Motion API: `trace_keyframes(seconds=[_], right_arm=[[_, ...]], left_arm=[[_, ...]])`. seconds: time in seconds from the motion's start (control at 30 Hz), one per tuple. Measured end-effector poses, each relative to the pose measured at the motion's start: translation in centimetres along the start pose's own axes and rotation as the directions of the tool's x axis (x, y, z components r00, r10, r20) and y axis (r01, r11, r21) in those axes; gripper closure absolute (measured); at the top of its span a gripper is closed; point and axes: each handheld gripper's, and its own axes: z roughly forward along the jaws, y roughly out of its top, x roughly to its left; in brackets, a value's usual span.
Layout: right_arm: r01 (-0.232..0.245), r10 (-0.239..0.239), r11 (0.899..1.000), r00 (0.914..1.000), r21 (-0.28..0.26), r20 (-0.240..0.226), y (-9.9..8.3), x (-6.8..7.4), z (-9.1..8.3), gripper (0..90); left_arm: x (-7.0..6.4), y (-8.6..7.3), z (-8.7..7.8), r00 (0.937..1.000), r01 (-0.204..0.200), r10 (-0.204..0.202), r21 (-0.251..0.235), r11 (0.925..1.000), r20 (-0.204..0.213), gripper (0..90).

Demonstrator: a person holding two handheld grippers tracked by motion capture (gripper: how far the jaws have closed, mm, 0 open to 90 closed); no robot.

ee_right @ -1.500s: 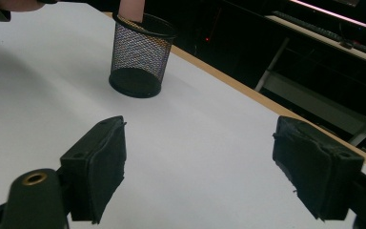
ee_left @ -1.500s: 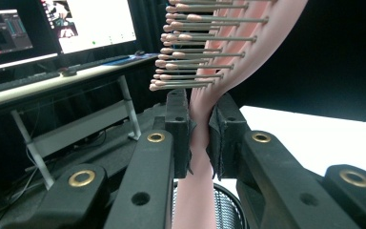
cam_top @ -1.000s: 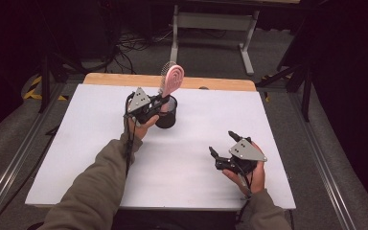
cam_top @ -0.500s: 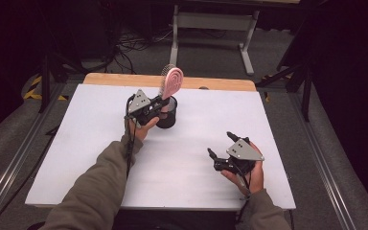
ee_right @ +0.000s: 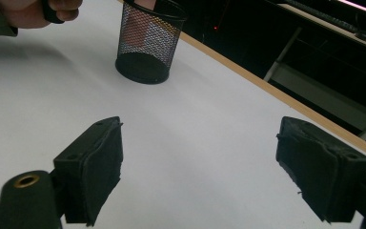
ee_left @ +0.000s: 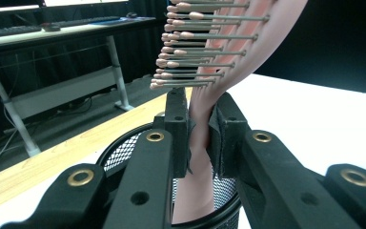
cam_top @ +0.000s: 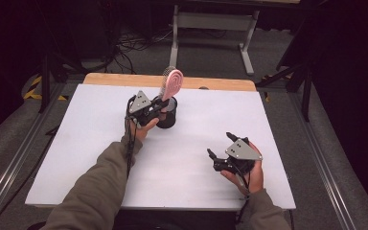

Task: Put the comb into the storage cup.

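Brush: the pink plastic hairbrush with metal pins (cam_top: 172, 82) stands handle-down in the black wire-mesh cup (cam_top: 166, 115), its head leaning up and away over the rim; in the left gripper view its neck (ee_left: 201, 112) sits between the two black pads just above the cup's rim (ee_left: 124, 145)
Left gripper: the left gripper (cam_top: 153, 111) pinches the brush's neck, jaws pressed onto it from both sides, at the far middle of the white table top (cam_top: 76, 143)
Right gripper: the right gripper (cam_top: 219, 152) rests low at the near right of the table, well apart from the cup, jaws spread wide with nothing between them; its own view looks across bare white surface to the mesh cup (ee_right: 151, 40)
Just changed: compared with half a second and a second ago, the left gripper and brush sit in almost the same spot at the cup, with the head's lean about as it was; the right hand has shifted only slightly
Meaning: the brush appears seated in the cup, so the placing looks nearly complete, with release of the pinch the step not yet done
Risk: the leaning head may tip the light cup once the jaws let go
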Motion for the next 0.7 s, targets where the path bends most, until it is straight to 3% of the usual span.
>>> trace_keyframes(seconds=[0.7], right_arm=[[0.011, -0.011, 1.0, 0.9999, 0.024, -0.01, -0.04, 0.05, 0.17, 18.4]], left_arm=[[-0.16, -0.77, 0.29, 0.9997, -0.003, 0.004, 0.04, 0.9992, -0.025, 76.0]])
